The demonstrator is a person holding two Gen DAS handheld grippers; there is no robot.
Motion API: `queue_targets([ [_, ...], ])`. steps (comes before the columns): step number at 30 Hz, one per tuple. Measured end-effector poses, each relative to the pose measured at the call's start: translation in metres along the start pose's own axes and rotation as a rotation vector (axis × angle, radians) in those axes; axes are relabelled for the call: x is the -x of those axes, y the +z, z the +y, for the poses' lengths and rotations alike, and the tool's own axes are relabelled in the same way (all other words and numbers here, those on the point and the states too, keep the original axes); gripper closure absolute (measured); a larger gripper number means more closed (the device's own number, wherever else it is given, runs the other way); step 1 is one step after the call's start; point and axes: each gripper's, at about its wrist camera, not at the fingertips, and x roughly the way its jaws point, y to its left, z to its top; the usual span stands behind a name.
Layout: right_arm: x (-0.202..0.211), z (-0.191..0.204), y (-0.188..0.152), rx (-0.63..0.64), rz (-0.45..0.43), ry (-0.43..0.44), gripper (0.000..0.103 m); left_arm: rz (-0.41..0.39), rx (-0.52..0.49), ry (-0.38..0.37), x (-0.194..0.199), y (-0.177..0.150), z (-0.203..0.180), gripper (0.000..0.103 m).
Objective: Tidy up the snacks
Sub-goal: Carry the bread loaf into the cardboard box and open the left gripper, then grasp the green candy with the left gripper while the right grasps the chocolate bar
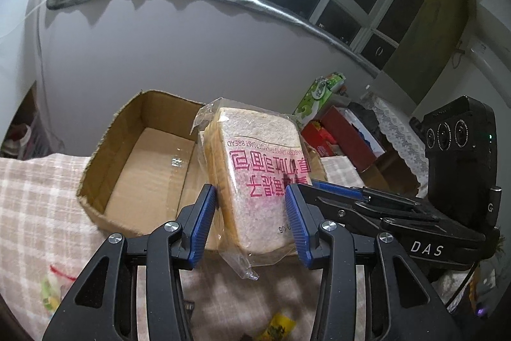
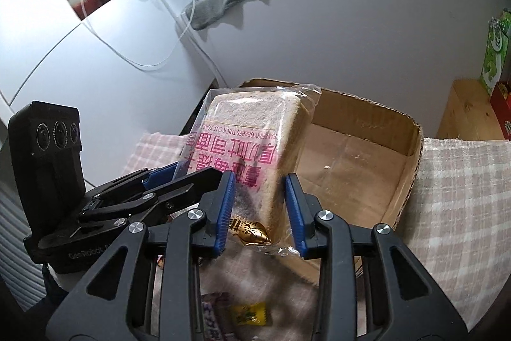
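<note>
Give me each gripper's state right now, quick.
Left gripper: shut on the clear-wrapped toast bread pack with pink print.
Right gripper: shut on the same pack, held above the open brown cardboard box.

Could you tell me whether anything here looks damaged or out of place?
The cardboard box has ragged, torn rims, as if its flaps were ripped off. The bagged toast bread is held with its print upside down, and loose snack packets lie on the checked cloth outside the box.

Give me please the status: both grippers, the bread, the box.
Left gripper and right gripper both shut on toast bread bag, held above checked cloth. Cardboard box behind, open, looks empty. Path clear.
</note>
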Motion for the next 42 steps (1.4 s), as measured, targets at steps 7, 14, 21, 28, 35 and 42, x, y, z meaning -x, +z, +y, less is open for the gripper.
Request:
queue_targets([
  [7, -0.016, -0.014, 0.006, 0.007, 0.015, -0.071, 0.068, 0.043, -0.006, 0.055, -0.017, -0.002, 0.004, 0.061],
  [14, -0.007, -0.015, 0.004, -0.006, 0.004, -0.085, 0.068, 0.017, 0.000, 0.066, 0.003, -0.003, 0.007, 0.061],
  [21, 0.024, -0.001, -0.006, 0.018, -0.025, -0.090, 0.068, -0.036, 0.001, 0.065, 0.042, -0.002, 0.008, 0.061],
  [28, 0.046, 0.027, -0.037, 0.089, -0.009, -0.086, 0.068, -0.076, -0.004, 0.090, 0.087, -0.018, 0.012, 0.061],
  [35, 0.045, 0.049, -0.081, 0.153, 0.080, -0.062, 0.068, -0.045, -0.009, 0.112, 0.114, -0.062, 0.023, 0.061],
  [42, 0.023, 0.060, -0.116, 0.218, 0.193, -0.071, 0.068, 0.077, -0.060, 0.109, 0.110, -0.109, 0.021, 0.061],
])
